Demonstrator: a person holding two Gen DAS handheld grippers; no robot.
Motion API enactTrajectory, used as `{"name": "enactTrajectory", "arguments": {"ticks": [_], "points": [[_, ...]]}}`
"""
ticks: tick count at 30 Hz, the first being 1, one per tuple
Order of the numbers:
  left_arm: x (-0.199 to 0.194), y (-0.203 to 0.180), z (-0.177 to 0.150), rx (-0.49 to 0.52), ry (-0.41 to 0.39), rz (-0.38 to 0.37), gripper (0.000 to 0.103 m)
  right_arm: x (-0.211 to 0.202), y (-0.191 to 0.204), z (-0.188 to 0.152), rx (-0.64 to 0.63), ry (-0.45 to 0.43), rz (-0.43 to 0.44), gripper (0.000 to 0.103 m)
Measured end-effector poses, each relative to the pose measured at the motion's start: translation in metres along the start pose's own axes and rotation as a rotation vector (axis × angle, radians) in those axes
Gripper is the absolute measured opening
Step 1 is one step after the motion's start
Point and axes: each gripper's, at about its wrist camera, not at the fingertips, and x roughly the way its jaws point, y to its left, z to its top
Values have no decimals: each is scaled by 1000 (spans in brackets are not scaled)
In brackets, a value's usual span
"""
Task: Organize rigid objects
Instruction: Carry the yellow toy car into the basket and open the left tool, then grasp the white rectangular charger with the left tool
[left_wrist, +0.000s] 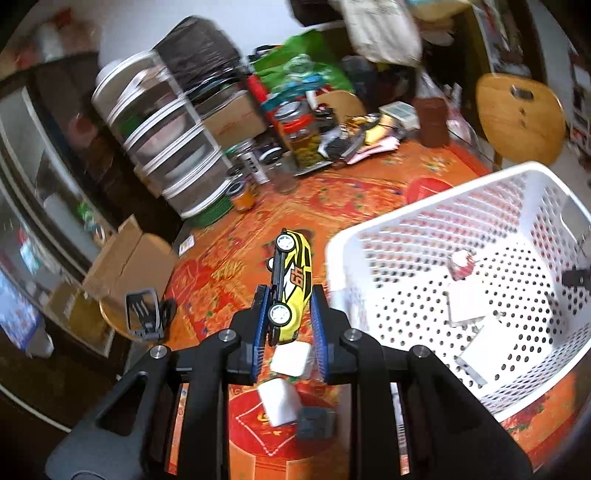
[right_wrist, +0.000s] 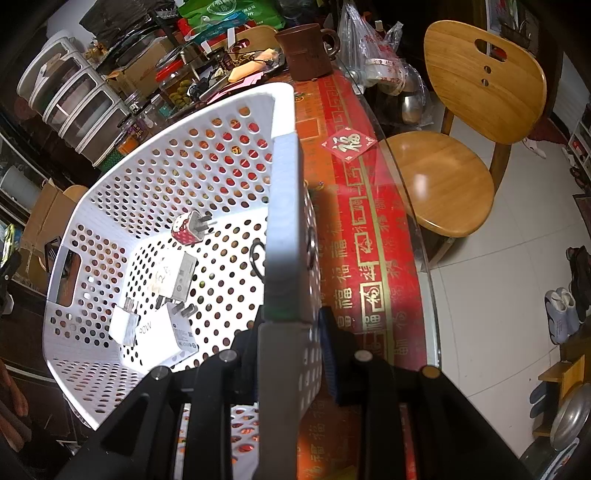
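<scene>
My left gripper (left_wrist: 290, 314) is shut on a yellow toy car (left_wrist: 291, 280), held on its side above the table, just left of the white perforated basket (left_wrist: 406, 229). Below it lie two white chargers (left_wrist: 280, 400) and a dark block (left_wrist: 316, 422). My right gripper (right_wrist: 291, 325) is shut on the basket's near wall (right_wrist: 284, 229). Inside the basket (right_wrist: 92, 206) lie several white chargers (right_wrist: 173, 275) and a red-and-white plug (right_wrist: 186, 227).
The red-orange tablecloth (left_wrist: 332, 199) carries jars (left_wrist: 299, 133), a brown mug (right_wrist: 306, 51) and clutter at the far side. Stacked clear drawers (left_wrist: 162, 140) stand at the left. Wooden chairs (right_wrist: 443, 177) stand beyond the table's right edge.
</scene>
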Motion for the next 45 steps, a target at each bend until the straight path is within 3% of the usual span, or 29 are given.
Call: {"name": "enactTrajectory", "arguments": {"ticks": [9, 21, 23, 25, 27, 29, 31, 38, 43, 45], "points": [[14, -87, 10, 136, 55, -7, 20, -1, -1, -1, -3, -1, 1, 26], [37, -107, 4, 159, 114, -52, 22, -2, -2, 0, -7, -2, 9, 27], [39, -104, 4, 154, 114, -66, 35, -2, -1, 0, -7, -2, 8, 27], [36, -101, 4, 149, 94, -74, 69, -2, -1, 0, -7, -2, 8, 27], [28, -97, 3, 150, 51, -86, 81, -2, -1, 0, -7, -2, 8, 28], [20, -91, 2, 137, 27, -112, 87, -2, -1, 0, -7, -2, 8, 28], [12, -83, 0, 133, -1, -138, 101, -2, -1, 0, -6, -1, 7, 28], [-10, -30, -15, 46, -59, -209, 101, -2, -2, 0, -4, -2, 9, 28], [-21, 56, -51, -127, -80, -230, 102, -3, -2, 0, -4, -3, 10, 28], [-9, 95, -69, -211, -55, -217, 102, -3, -2, 0, -5, -2, 9, 28]]}}
